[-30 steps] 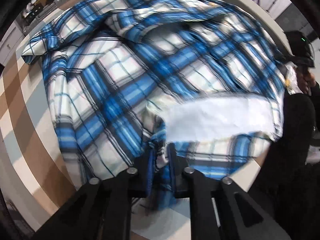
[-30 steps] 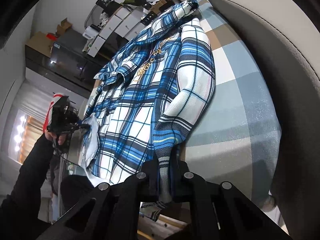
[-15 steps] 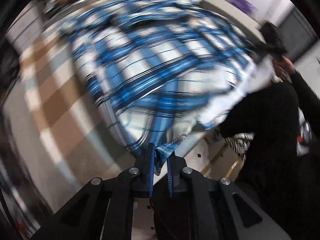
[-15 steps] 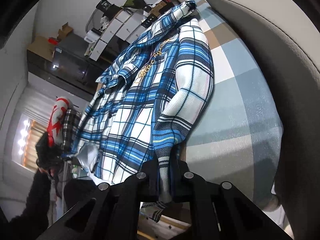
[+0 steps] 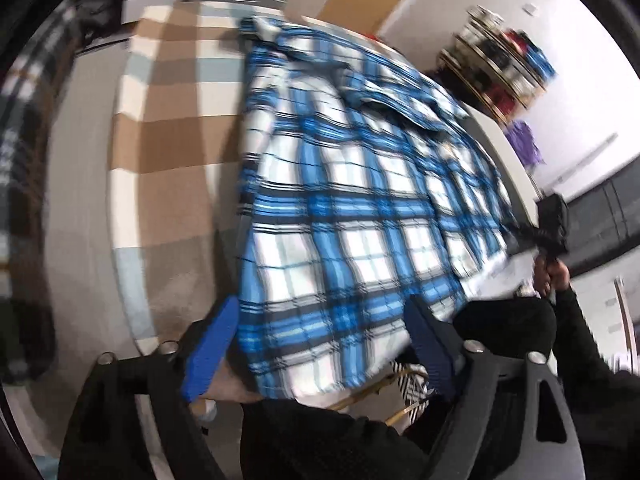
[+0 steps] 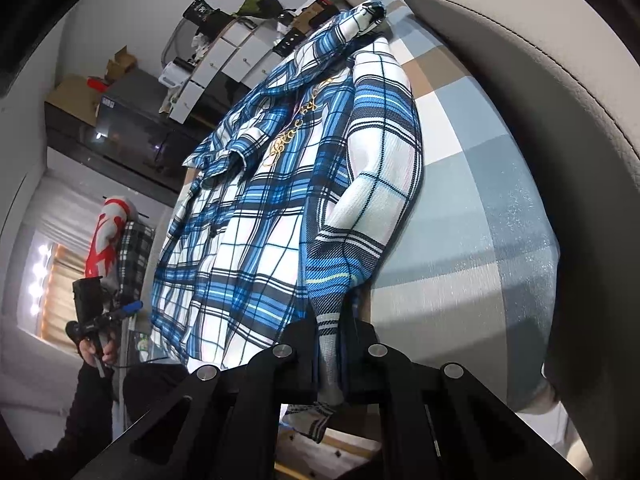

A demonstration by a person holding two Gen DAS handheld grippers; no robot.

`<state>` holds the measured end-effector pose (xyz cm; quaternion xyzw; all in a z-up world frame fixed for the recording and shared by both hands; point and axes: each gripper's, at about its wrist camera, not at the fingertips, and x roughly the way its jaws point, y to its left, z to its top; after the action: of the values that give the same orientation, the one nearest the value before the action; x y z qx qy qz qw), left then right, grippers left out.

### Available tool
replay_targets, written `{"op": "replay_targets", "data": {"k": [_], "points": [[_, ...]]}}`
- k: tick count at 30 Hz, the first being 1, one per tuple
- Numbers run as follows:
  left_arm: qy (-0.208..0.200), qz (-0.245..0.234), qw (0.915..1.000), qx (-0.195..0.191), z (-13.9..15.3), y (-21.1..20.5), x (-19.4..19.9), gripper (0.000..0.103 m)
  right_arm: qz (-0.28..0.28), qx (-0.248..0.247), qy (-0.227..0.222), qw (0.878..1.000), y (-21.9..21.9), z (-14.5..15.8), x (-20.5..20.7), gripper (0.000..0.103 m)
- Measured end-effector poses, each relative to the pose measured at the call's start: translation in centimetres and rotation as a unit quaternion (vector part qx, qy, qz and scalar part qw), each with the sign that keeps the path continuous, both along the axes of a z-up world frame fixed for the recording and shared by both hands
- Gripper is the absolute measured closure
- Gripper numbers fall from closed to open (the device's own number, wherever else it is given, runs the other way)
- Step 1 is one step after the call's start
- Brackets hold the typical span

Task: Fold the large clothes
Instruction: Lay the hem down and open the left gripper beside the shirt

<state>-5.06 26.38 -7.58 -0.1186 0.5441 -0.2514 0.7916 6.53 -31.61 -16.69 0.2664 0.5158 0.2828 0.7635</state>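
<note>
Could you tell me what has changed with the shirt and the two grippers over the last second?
The left gripper has let go of the shirt: its jaws, shut on the hem before, now stand wide open, and the lifted hem lies flat on the bed. The right gripper stays clamped on its corner.

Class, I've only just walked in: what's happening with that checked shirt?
A person with a gripper in each hand is folding a blue plaid shirt spread on a checked bed cover. The right gripper is shut on the shirt's near edge. The left gripper is open, holding nothing.
</note>
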Motion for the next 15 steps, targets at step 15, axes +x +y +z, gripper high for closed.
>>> {"op": "replay_targets", "data": {"k": [15], "points": [[0.059,-0.032,0.9978,-0.003,-3.0,-0.6,1.4,0.02,-0.003,0.027,0.011,1.0,-0.6,-0.7,0.3,0.097]]}}
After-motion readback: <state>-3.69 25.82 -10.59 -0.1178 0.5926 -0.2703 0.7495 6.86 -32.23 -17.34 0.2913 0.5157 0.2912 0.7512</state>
